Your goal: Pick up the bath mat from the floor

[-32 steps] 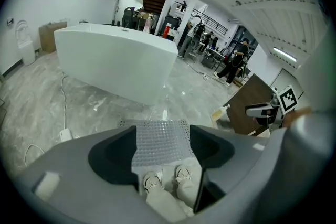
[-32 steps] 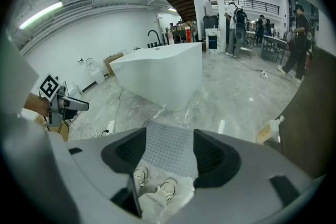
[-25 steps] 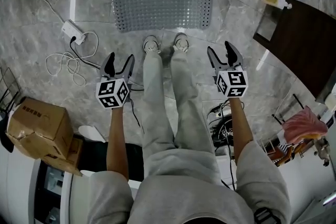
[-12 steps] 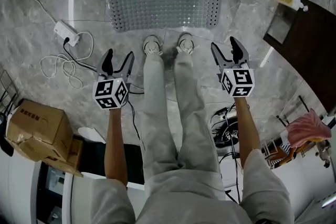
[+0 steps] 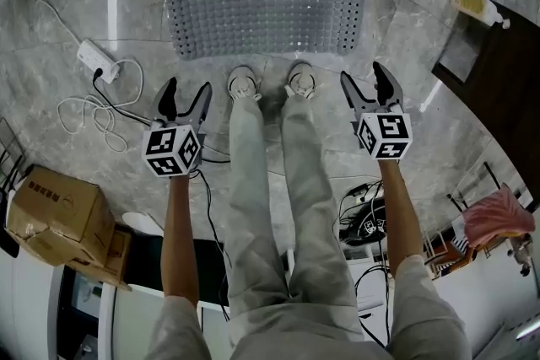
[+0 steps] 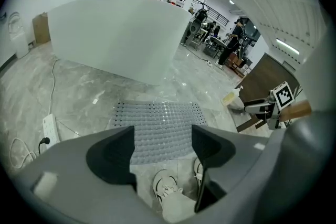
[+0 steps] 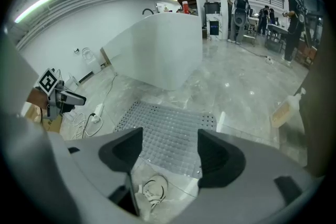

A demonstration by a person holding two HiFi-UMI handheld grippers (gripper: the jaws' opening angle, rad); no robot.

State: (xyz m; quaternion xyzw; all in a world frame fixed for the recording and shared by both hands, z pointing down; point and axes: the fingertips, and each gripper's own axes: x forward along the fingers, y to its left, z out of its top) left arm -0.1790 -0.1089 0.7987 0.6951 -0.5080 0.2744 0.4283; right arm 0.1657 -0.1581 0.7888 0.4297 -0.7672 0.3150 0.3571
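Jaws: left gripper (image 5: 186, 88) apart, right gripper (image 5: 364, 76) just opening wider, both empty | mat (image 5: 266, 4) ahead of both, long axis crosswise | neither gripper nearer, one per end

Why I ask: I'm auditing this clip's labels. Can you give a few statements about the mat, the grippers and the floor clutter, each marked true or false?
1. The bath mat lies flat on the floor, ahead of the person's shoes. True.
2. The left gripper is clamped on the mat. False: its jaws stand apart and empty, short of the mat.
3. The right gripper is open and empty. True; its jaws have just been opening, nothing between them.
4. A power strip lies on the mat. False: it lies on the floor off the mat's left end.
5. A cardboard box sits at the head view's lower left. True.
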